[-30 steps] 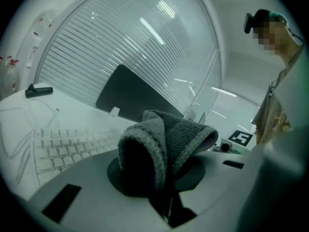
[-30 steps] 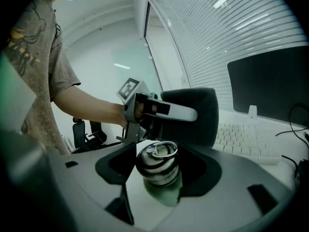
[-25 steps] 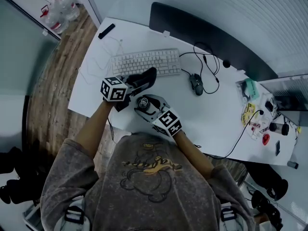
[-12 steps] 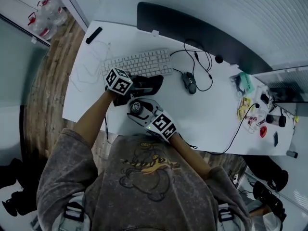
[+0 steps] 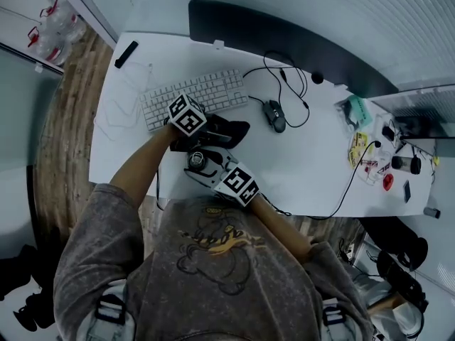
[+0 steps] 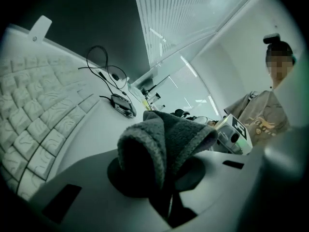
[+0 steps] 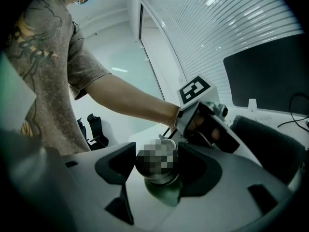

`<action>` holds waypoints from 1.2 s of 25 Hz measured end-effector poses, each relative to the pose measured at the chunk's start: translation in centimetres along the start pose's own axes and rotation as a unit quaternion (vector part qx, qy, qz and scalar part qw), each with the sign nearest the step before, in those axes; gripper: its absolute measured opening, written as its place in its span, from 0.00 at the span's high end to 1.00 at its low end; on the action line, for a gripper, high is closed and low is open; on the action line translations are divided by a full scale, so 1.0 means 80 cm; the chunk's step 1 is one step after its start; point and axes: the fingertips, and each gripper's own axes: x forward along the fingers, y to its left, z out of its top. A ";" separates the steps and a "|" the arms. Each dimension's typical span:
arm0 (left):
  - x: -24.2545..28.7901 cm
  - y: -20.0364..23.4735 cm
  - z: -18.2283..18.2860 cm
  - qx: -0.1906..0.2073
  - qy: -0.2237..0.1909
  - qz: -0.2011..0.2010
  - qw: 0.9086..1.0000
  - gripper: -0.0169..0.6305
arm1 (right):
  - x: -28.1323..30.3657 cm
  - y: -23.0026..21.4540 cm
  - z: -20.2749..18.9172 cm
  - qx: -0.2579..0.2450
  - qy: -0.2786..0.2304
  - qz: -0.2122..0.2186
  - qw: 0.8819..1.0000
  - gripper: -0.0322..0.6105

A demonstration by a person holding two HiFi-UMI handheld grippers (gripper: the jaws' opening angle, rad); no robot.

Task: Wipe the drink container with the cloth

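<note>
- White tabletop: keyboard toward left rear, mouse beside it.
- Right gripper: jaws clamped on drink container, held at the front edge, left of centre.
- Left gripper: jaws pinched on folded dark cloth, just behind the container, between it and the keyboard.
- Contact between cloth and container cannot be told.

In the head view the drink container shows only its top, its body hidden under the right tool. The bunched cloth covers much of the pads of the left tool in that tool's own view, where the keyboard runs off the left edge. The clutter at the tabletop's right end is too small to name.
</note>
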 end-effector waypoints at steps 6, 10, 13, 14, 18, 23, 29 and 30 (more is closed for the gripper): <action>0.025 -0.018 -0.028 -0.020 0.093 -0.065 0.993 0.86 | 0.000 0.000 0.000 0.004 0.001 -0.003 1.000 0.53; 0.035 -0.026 -0.044 -0.028 0.142 -0.090 0.985 0.86 | 0.000 0.000 0.000 0.006 0.000 -0.003 1.000 0.53; 0.038 -0.029 -0.046 -0.040 0.155 -0.102 0.982 0.86 | -0.001 0.001 0.000 0.009 -0.001 -0.002 1.000 0.52; 0.040 -0.029 -0.048 -0.047 0.159 -0.107 0.980 0.86 | -0.001 0.001 0.000 0.010 -0.001 -0.002 1.000 0.52; 0.045 -0.028 -0.055 -0.078 0.180 -0.126 0.972 0.86 | 0.001 0.000 0.000 0.015 -0.002 -0.001 1.000 0.52; 0.048 -0.029 -0.061 -0.101 0.209 -0.142 0.962 0.86 | 0.002 0.001 -0.002 0.018 -0.001 0.003 1.000 0.52; 0.050 -0.025 -0.065 -0.131 0.225 -0.150 0.954 0.86 | 0.003 0.000 -0.002 0.020 -0.003 0.006 1.000 0.51; 0.050 -0.025 -0.065 -0.133 0.224 -0.150 0.954 0.86 | 0.003 0.000 -0.002 0.020 -0.003 0.007 1.000 0.51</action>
